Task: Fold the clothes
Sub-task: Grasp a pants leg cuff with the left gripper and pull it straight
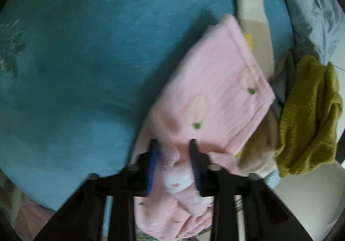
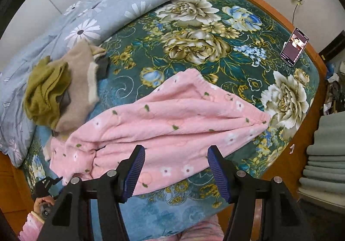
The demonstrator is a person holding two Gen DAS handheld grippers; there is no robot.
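Left claw [image 1: 173, 144] clamps pink pajama pants [image 2: 172, 124]; right claw [image 2: 175, 152] spread apart above them.

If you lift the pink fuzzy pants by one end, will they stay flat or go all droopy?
Probably droopy: the pink fleece pants already sag in soft folds on the bed, and bunch where the left gripper pinches them. They look thick and fuzzy, so likely light for their bulk, and unlikely to slip from the ribbed pads.

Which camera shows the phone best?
The right wrist camera. The phone stands near the far edge of the bed, with its screen lit and in plain sight. The left wrist camera shows no phone, only pink clothes and blue blanket.
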